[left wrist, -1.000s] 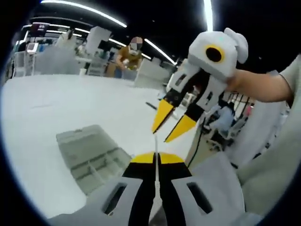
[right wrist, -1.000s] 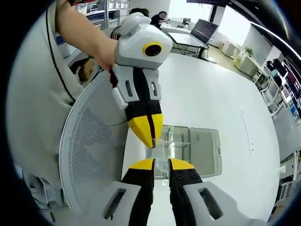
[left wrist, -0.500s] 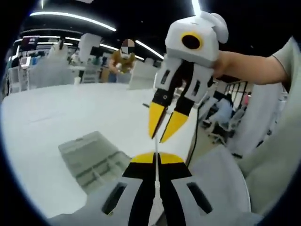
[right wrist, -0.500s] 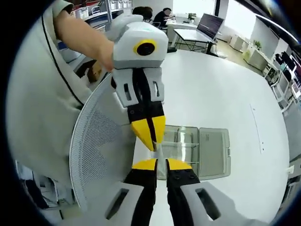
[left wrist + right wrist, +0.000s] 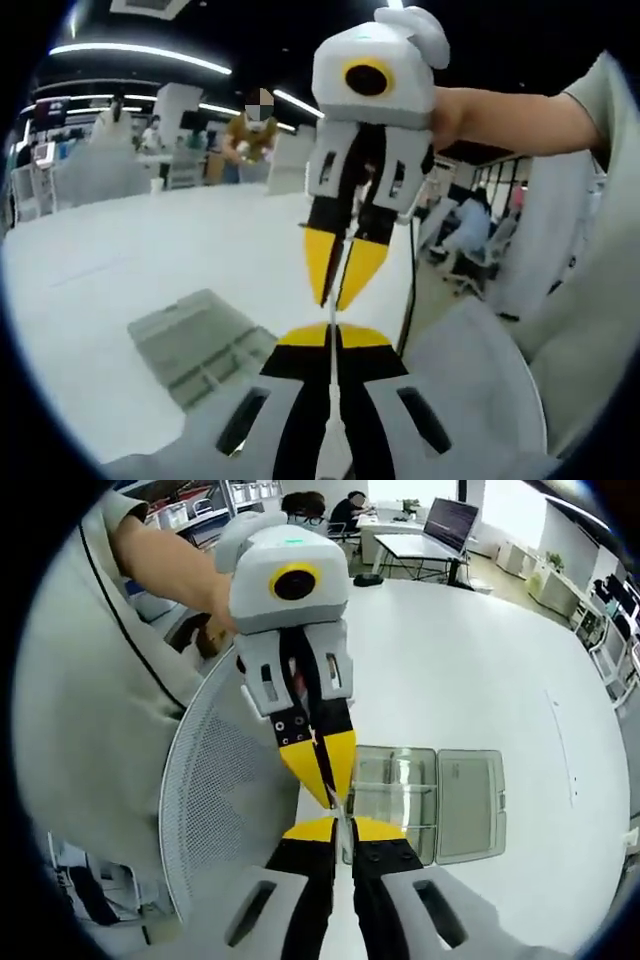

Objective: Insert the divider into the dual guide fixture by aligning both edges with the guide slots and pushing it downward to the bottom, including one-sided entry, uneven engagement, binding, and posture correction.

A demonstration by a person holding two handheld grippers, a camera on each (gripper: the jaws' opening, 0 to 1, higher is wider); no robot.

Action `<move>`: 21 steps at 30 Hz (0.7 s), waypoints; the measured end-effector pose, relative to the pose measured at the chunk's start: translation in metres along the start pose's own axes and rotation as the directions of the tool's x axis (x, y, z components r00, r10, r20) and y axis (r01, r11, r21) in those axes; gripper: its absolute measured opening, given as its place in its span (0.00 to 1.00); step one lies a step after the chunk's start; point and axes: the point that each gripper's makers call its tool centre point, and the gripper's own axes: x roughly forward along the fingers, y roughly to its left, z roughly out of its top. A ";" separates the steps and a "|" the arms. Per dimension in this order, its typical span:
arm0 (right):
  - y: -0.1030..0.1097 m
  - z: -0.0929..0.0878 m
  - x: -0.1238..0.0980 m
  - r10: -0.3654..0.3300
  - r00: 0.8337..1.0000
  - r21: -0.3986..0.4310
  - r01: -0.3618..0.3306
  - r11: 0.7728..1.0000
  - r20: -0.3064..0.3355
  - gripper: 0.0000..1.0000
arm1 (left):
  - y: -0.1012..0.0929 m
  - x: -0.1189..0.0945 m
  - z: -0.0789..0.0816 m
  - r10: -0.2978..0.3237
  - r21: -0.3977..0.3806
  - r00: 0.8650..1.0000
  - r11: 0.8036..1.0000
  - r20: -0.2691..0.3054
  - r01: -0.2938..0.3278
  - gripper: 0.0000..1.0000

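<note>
The divider is a thin clear strip seen edge-on, held in the air between both grippers. My left gripper is shut on one end of it. My right gripper comes down from above, its yellow fingertips pinched on the other end. In the right gripper view, my right gripper has its jaws nearly together on the divider, tip to tip with my left gripper. The guide fixture is a clear compartment box lying open on the white table, below and beyond the grippers.
The white table spreads wide around the box. A grey mesh chair back stands at the table's near edge beside the person's body. A desk with a laptop and people are far behind.
My right gripper swung from a slant to point straight at the left one. Its jaws narrowed from open to pinched on the divider's free end. The left gripper kept its hold.
</note>
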 end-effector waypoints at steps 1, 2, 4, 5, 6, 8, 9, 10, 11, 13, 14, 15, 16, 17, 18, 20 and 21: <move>0.000 0.000 0.000 0.002 1.000 0.001 -0.002 1.000 -0.001 0.00 | 0.000 0.000 0.000 0.000 0.003 1.000 1.000 0.000 0.000 0.00; 0.000 0.000 0.001 0.007 1.000 0.003 -0.007 1.000 -0.004 0.00 | 0.000 0.000 -0.001 -0.002 0.008 1.000 1.000 -0.001 0.002 0.00; 0.001 0.000 0.001 0.016 1.000 0.010 -0.016 1.000 -0.004 0.00 | 0.000 0.000 -0.002 -0.004 0.014 1.000 1.000 0.000 0.004 0.00; 0.002 -0.001 0.002 0.025 1.000 0.022 -0.025 0.999 -0.003 0.00 | 0.001 0.000 -0.003 -0.006 0.015 1.000 1.000 0.002 0.006 0.00; 0.003 0.000 0.002 0.030 1.000 0.036 -0.030 0.999 -0.002 0.00 | 0.001 0.000 -0.003 -0.010 0.016 1.000 1.000 0.003 0.010 0.00; 0.004 0.000 0.002 0.041 0.999 0.062 -0.041 0.997 0.001 0.00 | 0.002 0.000 -0.005 -0.009 0.018 1.000 1.000 0.001 0.009 0.00; 0.005 0.000 0.003 0.044 0.999 0.064 -0.044 0.997 0.002 0.00 | 0.002 0.000 -0.006 -0.009 0.018 1.000 1.000 -0.003 0.009 0.00; 0.005 0.001 0.003 0.048 0.999 0.067 -0.048 0.997 0.003 0.00 | 0.003 0.001 -0.006 -0.007 0.016 1.000 1.000 -0.004 0.007 0.00; 0.005 0.001 0.003 0.049 0.999 0.078 -0.049 0.996 -0.001 0.00 | 0.003 0.001 -0.007 -0.007 0.012 1.000 1.000 -0.005 0.007 0.00; 0.006 0.001 0.004 0.053 0.999 0.077 -0.052 0.996 -0.010 0.00 | 0.004 0.001 -0.007 -0.005 0.013 1.000 1.000 -0.007 0.005 0.01; 0.006 0.001 0.005 0.054 0.998 0.083 -0.053 0.995 -0.015 0.00 | 0.005 0.002 -0.008 -0.003 0.010 1.000 1.000 -0.010 0.003 0.01; 0.005 0.001 0.005 0.051 0.999 0.107 -0.049 0.993 -0.018 0.00 | 0.006 0.002 -0.008 0.002 0.010 1.000 1.000 -0.010 -0.001 0.02; 0.004 0.002 0.005 0.050 0.999 0.112 -0.048 0.993 -0.018 0.00 | 0.007 0.002 -0.008 0.005 0.004 1.000 1.000 -0.009 -0.005 0.02; 0.004 0.002 0.005 0.052 0.998 0.136 -0.049 0.990 -0.018 0.00 | 0.007 0.002 -0.008 0.005 -0.005 1.000 1.000 -0.009 -0.005 0.03; 0.003 0.002 0.005 0.053 0.998 0.134 -0.051 0.990 -0.016 0.00 | 0.008 0.002 -0.008 0.005 -0.005 1.000 1.000 -0.009 -0.005 0.03; 0.003 0.002 0.005 0.052 0.998 0.138 -0.049 0.989 -0.018 0.00 | 0.008 0.002 -0.008 0.004 -0.001 1.000 1.000 -0.010 -0.004 0.03; 0.003 0.002 0.005 0.053 0.998 0.150 -0.050 0.988 -0.018 0.00 | 0.008 0.002 -0.008 0.004 -0.002 1.000 1.000 -0.011 -0.004 0.03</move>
